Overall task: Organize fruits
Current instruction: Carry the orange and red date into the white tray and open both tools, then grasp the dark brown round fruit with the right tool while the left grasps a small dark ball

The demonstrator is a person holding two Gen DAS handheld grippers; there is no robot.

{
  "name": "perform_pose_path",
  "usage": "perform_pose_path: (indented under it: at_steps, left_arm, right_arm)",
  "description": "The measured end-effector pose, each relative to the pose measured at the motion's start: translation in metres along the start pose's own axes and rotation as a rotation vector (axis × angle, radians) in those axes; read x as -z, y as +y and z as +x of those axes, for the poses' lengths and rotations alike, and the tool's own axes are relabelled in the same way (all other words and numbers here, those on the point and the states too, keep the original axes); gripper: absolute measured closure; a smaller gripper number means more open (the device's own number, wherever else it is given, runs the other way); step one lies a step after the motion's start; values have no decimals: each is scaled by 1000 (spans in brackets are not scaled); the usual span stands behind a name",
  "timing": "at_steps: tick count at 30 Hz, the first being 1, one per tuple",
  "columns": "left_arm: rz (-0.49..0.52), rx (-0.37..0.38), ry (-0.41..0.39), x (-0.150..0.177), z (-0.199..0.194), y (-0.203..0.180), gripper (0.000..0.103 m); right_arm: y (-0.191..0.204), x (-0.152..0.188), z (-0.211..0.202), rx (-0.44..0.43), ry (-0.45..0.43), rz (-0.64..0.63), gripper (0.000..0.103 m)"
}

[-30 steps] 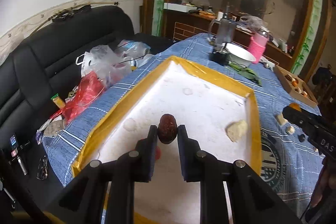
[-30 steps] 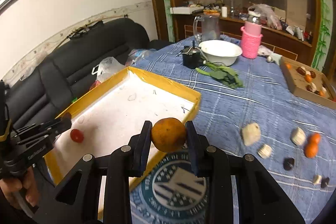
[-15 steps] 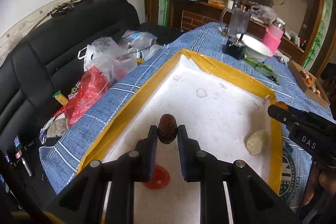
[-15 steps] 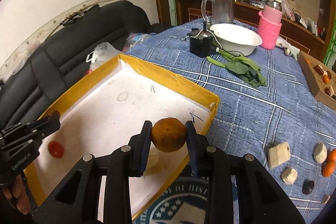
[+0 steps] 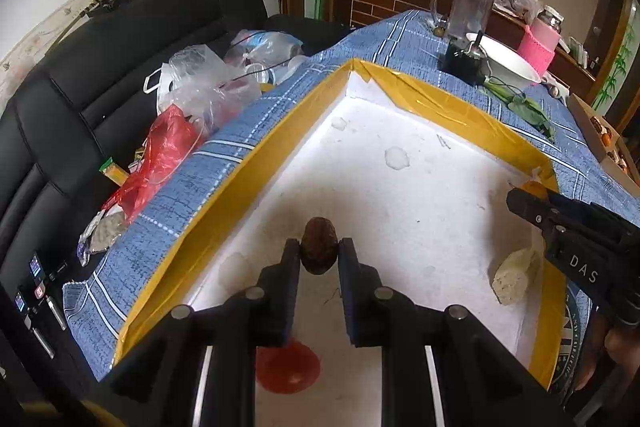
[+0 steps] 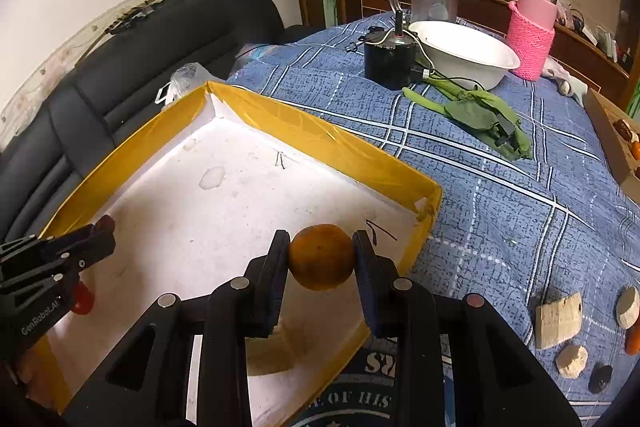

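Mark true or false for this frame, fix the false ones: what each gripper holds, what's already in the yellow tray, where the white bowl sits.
1. The left gripper is shut on a dark brown fruit. True.
2. The right gripper is open and holds nothing. False: it is shut on an orange.
3. A red tomato lies inside the yellow tray. True.
4. The white bowl sits inside the tray. False: it stands on the blue tablecloth, beyond the tray.
5. The pale chunk in the tray is held by a gripper. False: it lies loose on the tray floor.
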State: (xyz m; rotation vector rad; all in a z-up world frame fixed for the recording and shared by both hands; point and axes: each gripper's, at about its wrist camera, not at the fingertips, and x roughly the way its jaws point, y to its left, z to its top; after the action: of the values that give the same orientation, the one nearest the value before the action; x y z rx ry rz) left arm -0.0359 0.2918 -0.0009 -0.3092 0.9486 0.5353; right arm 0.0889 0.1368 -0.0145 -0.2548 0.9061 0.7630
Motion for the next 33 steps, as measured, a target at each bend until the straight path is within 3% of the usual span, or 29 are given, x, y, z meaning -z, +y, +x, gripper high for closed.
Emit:
perform_pose_path:
  at_steps: [10,12,14,19,22,24,25,33]
  left_arm:
    - [-41,-2,25,-1,1,7,81]
    - [-49,-16,33,0,0,8,73]
    - [-65,-20,29,1,-2,11,34]
    - [-80,-20,-27,4,-20,15,30]
    - [-103,-6,-58,5,-32,17,22]
    - [-124,-12,-85,7,-41,18,18]
    - [-134,-14,-98,8,-46,18,16]
    - [-154,81,-217,21,-83,-10,12]
  right_arm:
    - [9,-4,6,25,23,-50,71]
    - [9,-5,8,28,33,-55,56]
    - [11,-5,8,26,37,-65,54]
    - [3,-4,-10,30,-6,-20,50]
    - [-12,-3,-36,21,-62,36,40]
    - [-23,-2,-54,19,-97,79,21]
    - [-29,0,-63,21,-115,101,19]
    - [-93,48,-131,63,-159,255,15]
